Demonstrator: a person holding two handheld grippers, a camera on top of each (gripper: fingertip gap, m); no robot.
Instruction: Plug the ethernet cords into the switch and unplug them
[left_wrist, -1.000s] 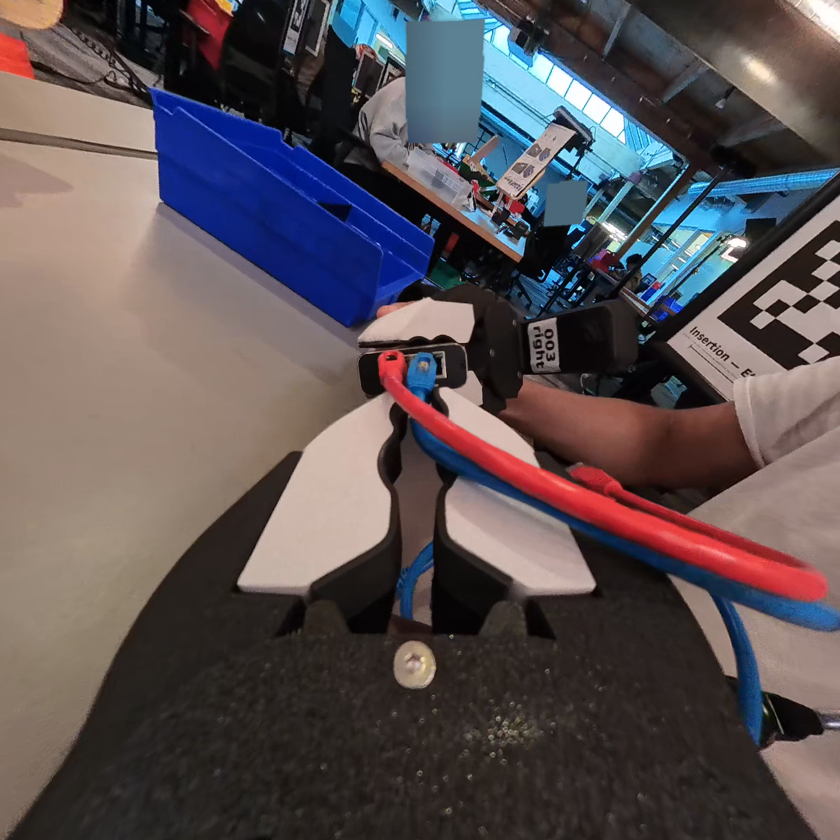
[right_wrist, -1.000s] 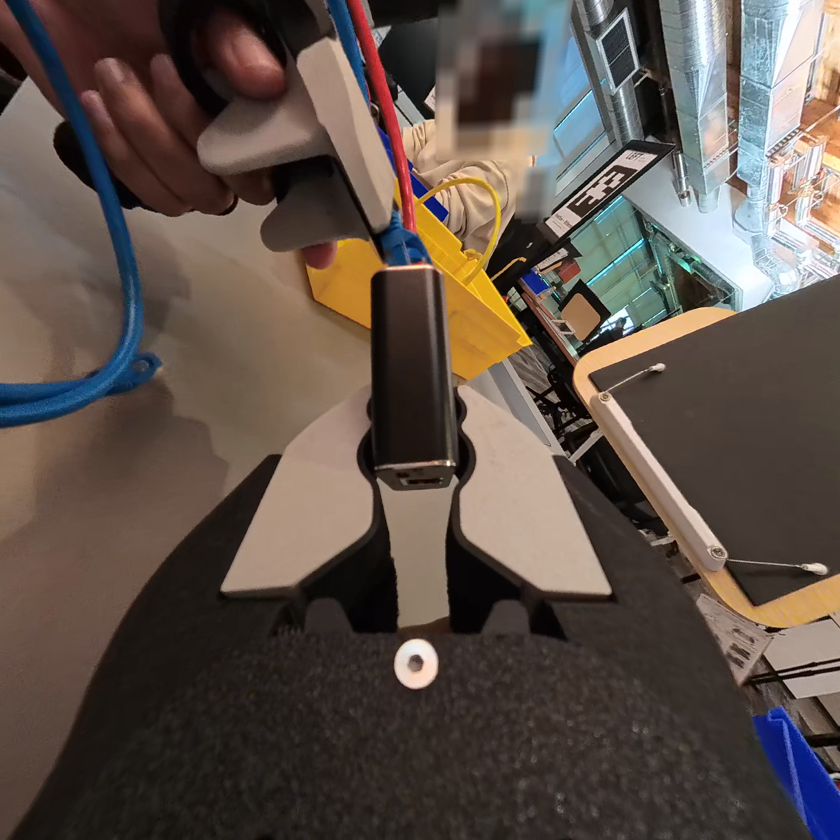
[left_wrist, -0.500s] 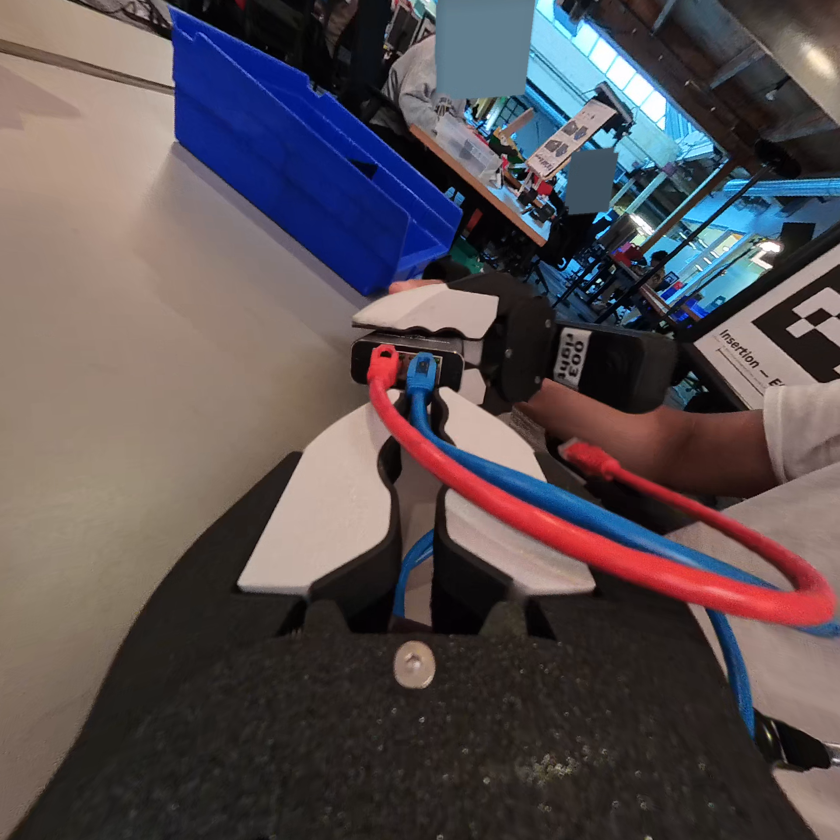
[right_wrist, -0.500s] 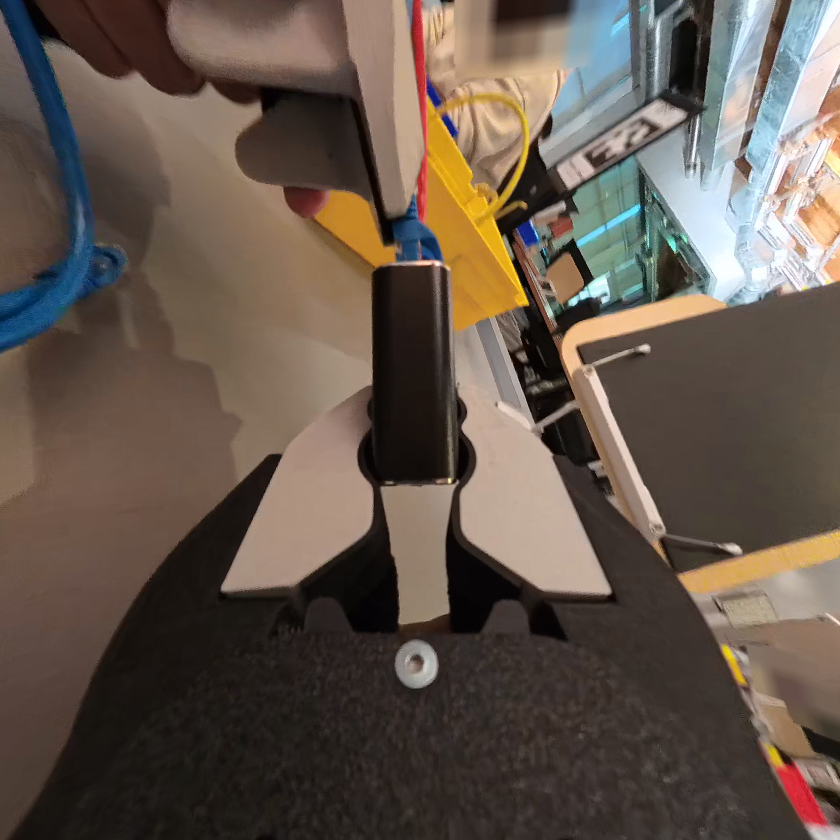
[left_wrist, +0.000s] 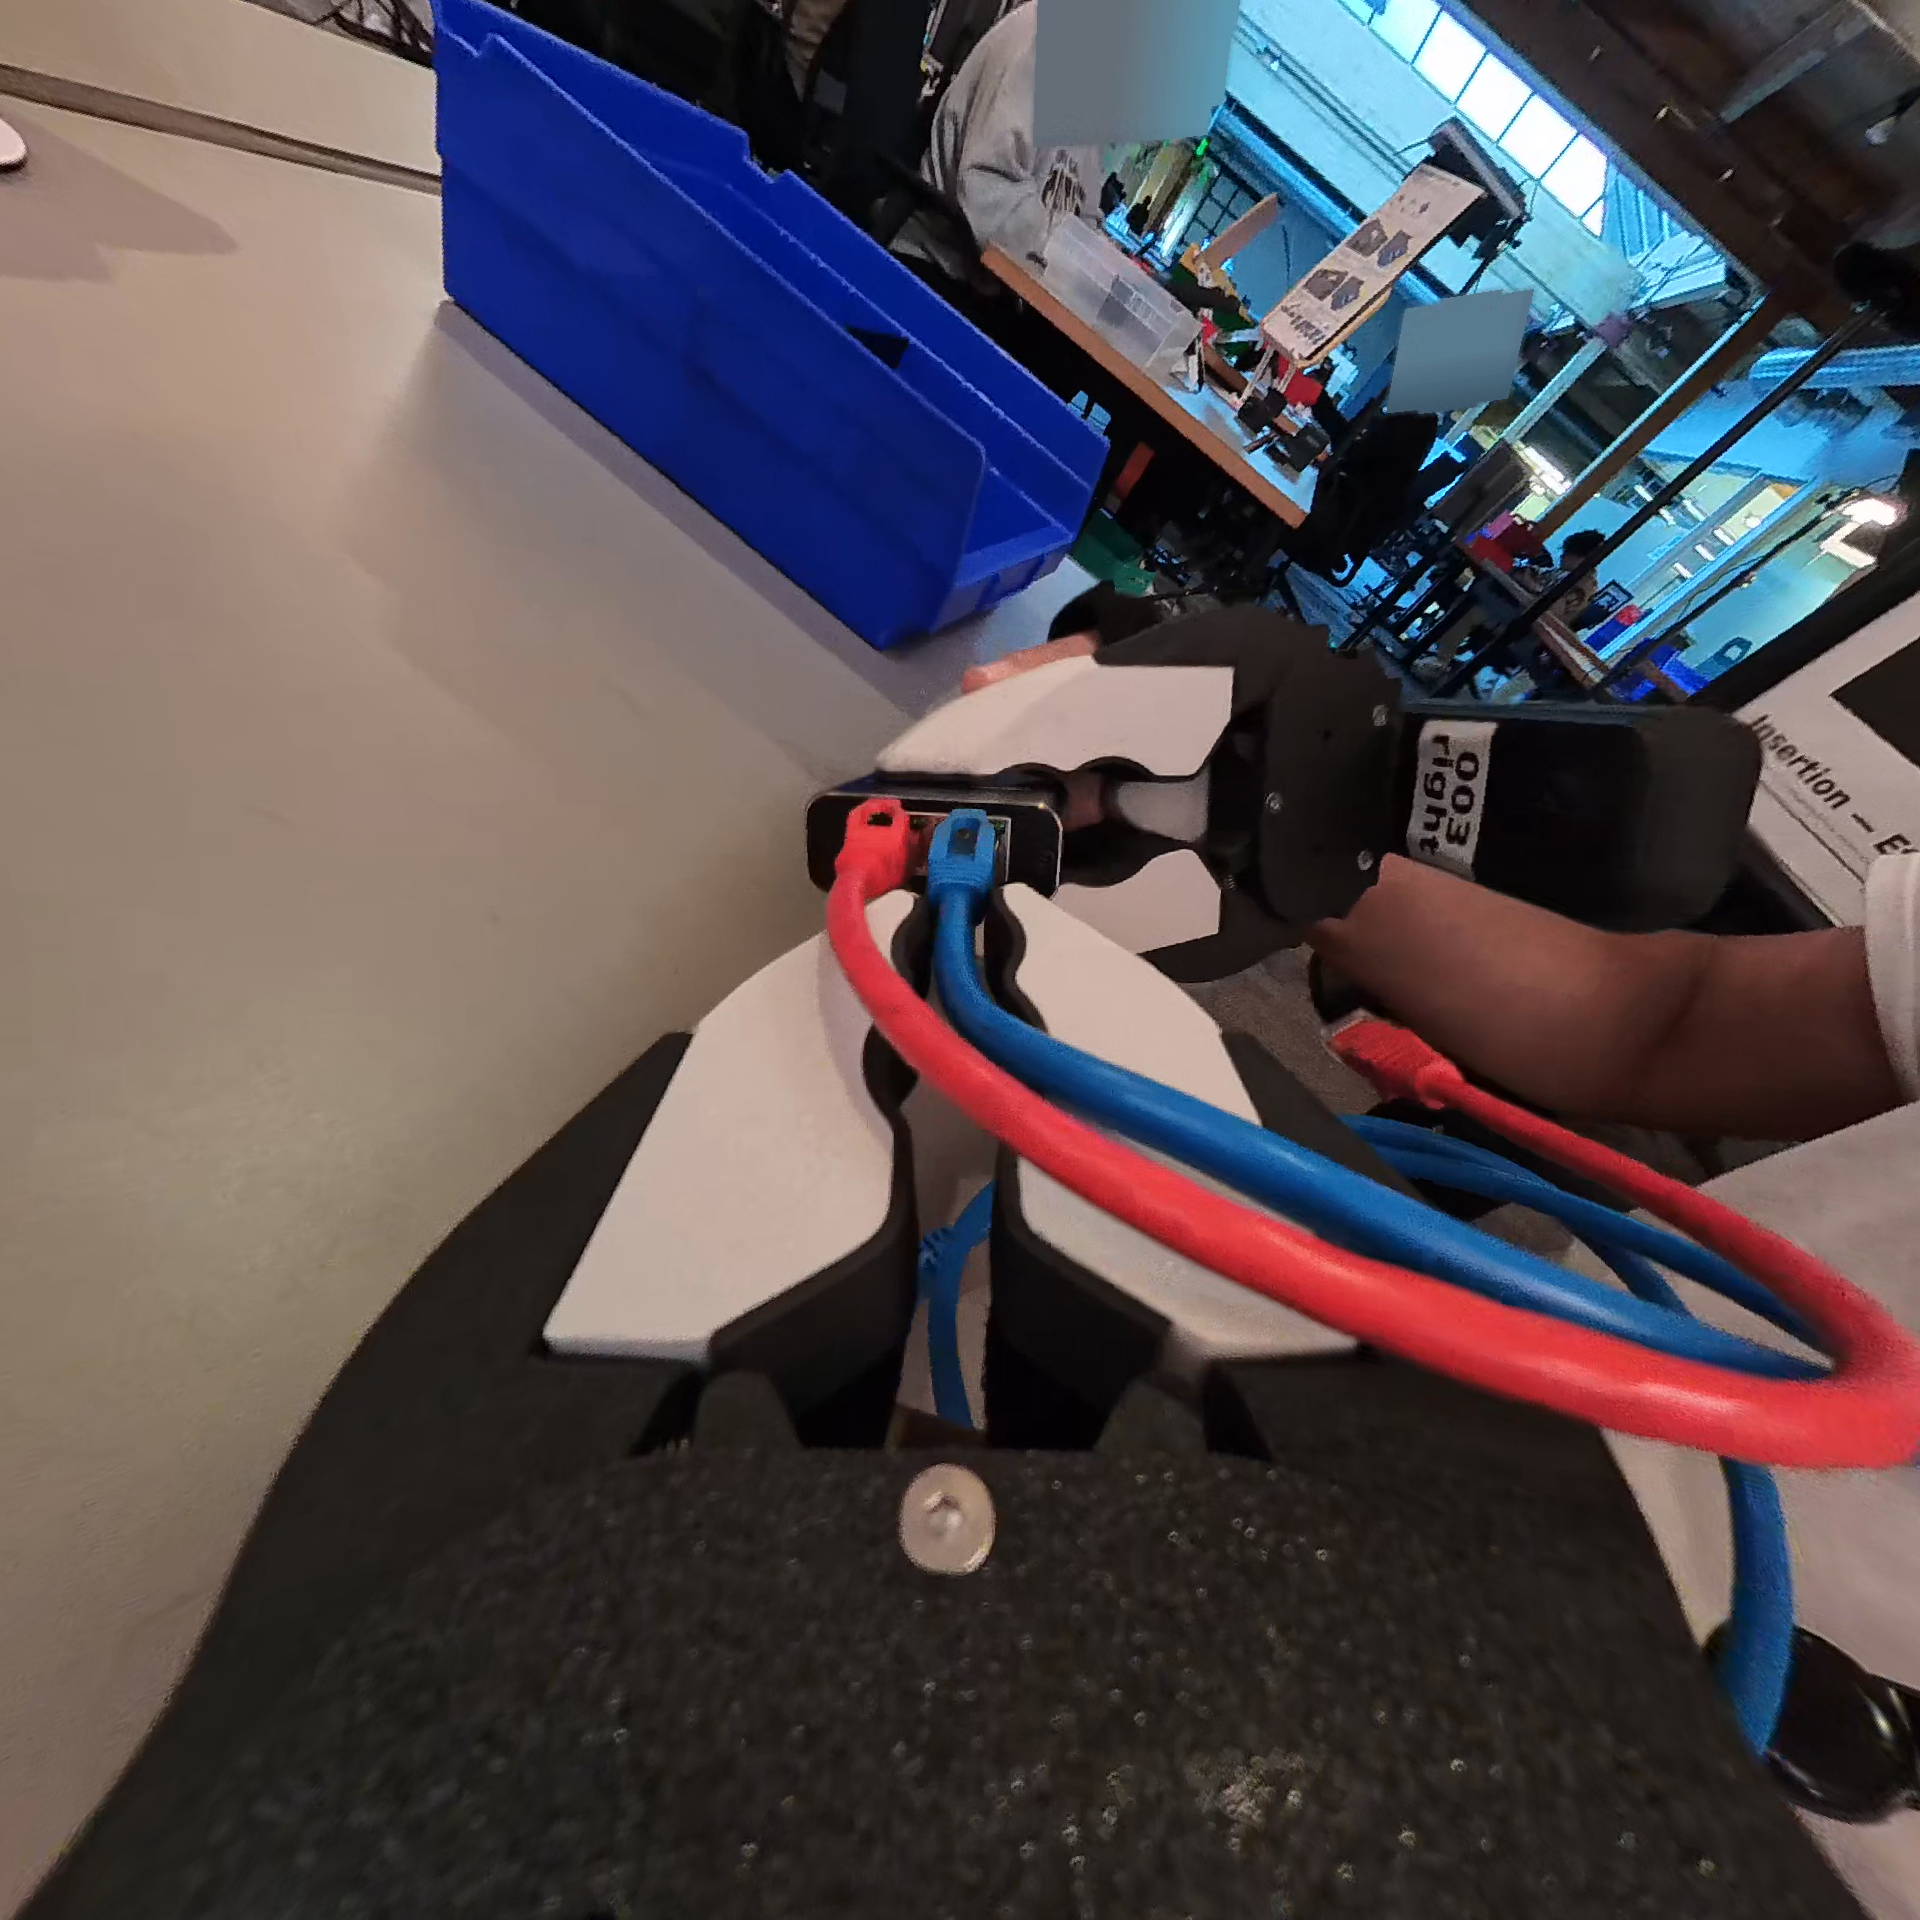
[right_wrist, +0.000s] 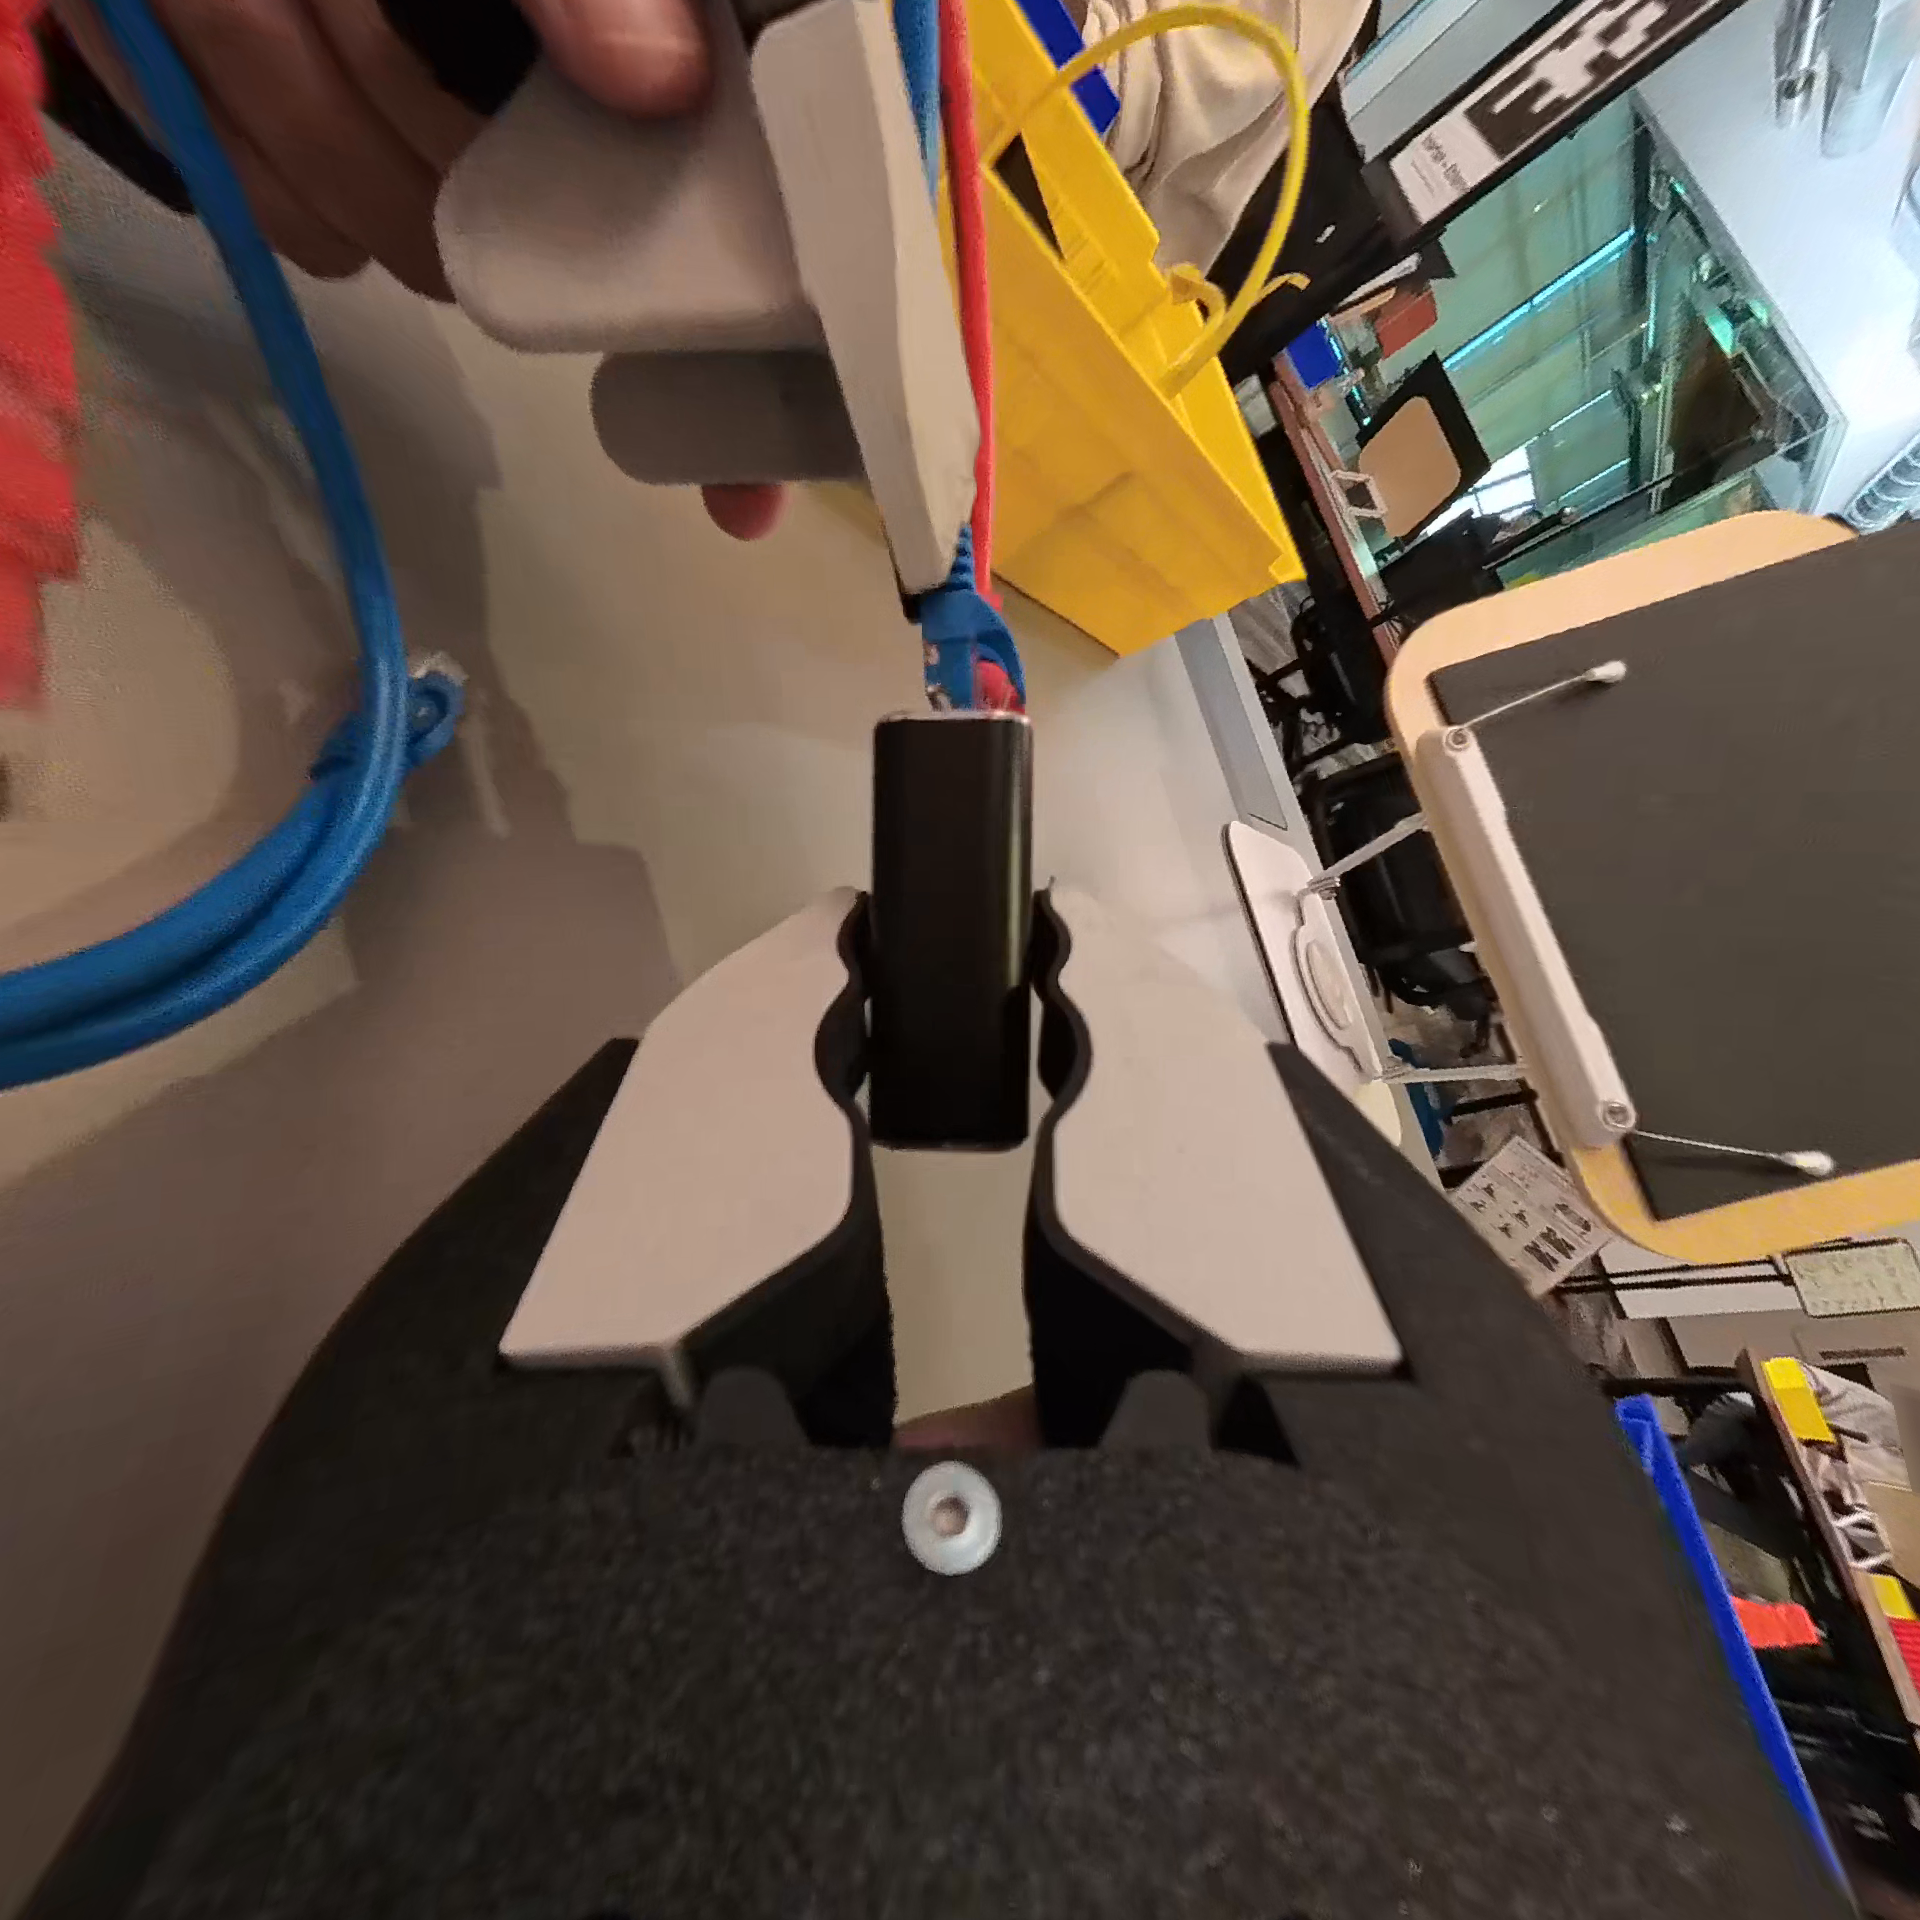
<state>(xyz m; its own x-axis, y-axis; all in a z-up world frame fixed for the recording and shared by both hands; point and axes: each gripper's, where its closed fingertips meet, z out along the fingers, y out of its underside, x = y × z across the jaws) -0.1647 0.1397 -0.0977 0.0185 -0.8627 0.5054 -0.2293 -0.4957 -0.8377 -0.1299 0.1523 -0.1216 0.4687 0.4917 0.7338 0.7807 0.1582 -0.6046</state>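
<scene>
The right tongs (right_wrist: 951, 997) are clamping the near end of the black switch (right_wrist: 951, 935), holding it above the pale worktop (left_wrist: 312, 831); the left view shows the same tongs (left_wrist: 1049, 790) gripping the switch (left_wrist: 935, 847) from the right. The left tongs (left_wrist: 951, 935) are standing nearly closed just short of the switch's port face, with the blue cord (left_wrist: 1195, 1122) running through the narrow gap between them; whether they are pinching it cannot be told. The blue plug (left_wrist: 961, 847) and the red plug (left_wrist: 873, 847) are both sitting in side-by-side ports, red to the left. The red cord (left_wrist: 1247, 1247) is looping right over the right finger (left_wrist: 1143, 1143), its free red plug (left_wrist: 1382, 1060) hanging near the person's forearm (left_wrist: 1610, 1018). A blue bin (left_wrist: 727, 343) is resting on the far worktop; in the right view a yellow bin (right_wrist: 1122, 395) is lying beyond the switch.
</scene>
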